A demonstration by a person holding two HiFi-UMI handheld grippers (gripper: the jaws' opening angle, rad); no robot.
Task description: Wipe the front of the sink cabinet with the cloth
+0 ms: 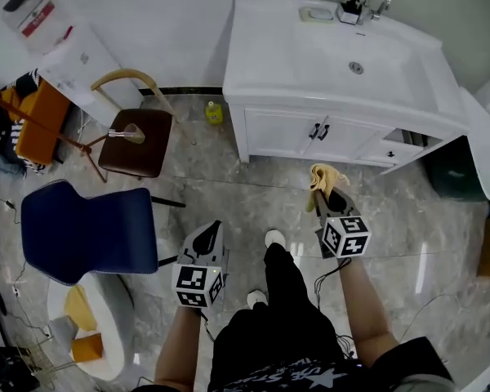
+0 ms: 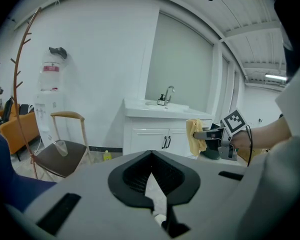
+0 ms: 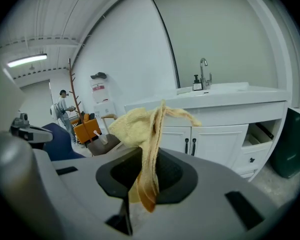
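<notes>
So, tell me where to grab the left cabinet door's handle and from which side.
Grip the left door's handle at mid-bar, straight from the front of the sink cabinet with jaws spread sideways: it is an upright bar, and its twin sits close on the right.

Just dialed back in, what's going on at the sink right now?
A person stands facing the white sink cabinet with a gripper in each hand. The right gripper is shut on a yellow cloth, which points toward the cabinet front but is well clear of it. The left gripper holds nothing, and its jaws are close together. The cloth is not yet on the cabinet, so wiping has not begun.
</notes>
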